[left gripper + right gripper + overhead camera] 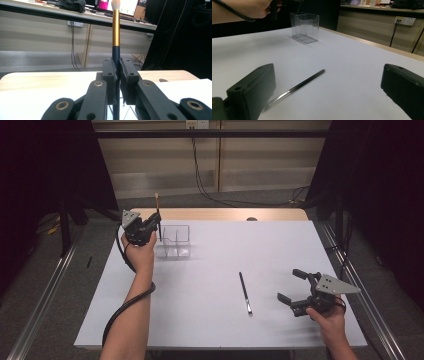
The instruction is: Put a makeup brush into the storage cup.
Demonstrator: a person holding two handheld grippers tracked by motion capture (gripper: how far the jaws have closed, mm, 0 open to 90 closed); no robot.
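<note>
Nearest the lens in the left gripper view, the left tool [117, 75] is seen clamped tight on the dark handle of a makeup brush [115, 32], which is held upright with its gold ferrule and pale bristles pointing up. Such a grip, low on the handle and vertical, is judged to suit lowering the brush handle-first into the clear organizer [175, 241], beside whose left end the left tool [150, 224] is held in the high view. The organizer is set near the far left of the white counter [210, 320], its open top facing up so that things can be dropped in from above; whether the brush tip is already inside a compartment cannot be told.

Farther out, the right tool [290, 287] is kept wide apart, with nothing between its jaws, and is rested low near the right edge of the counter. It is pointed toward a slim black brush [244, 292] that lies flat on the counter, well apart from the organizer. In the right gripper view this slim brush [298, 87] is seen between the spread jaws but beyond them and untouched, so the posture is judged as readiness for picking it up.
</note>
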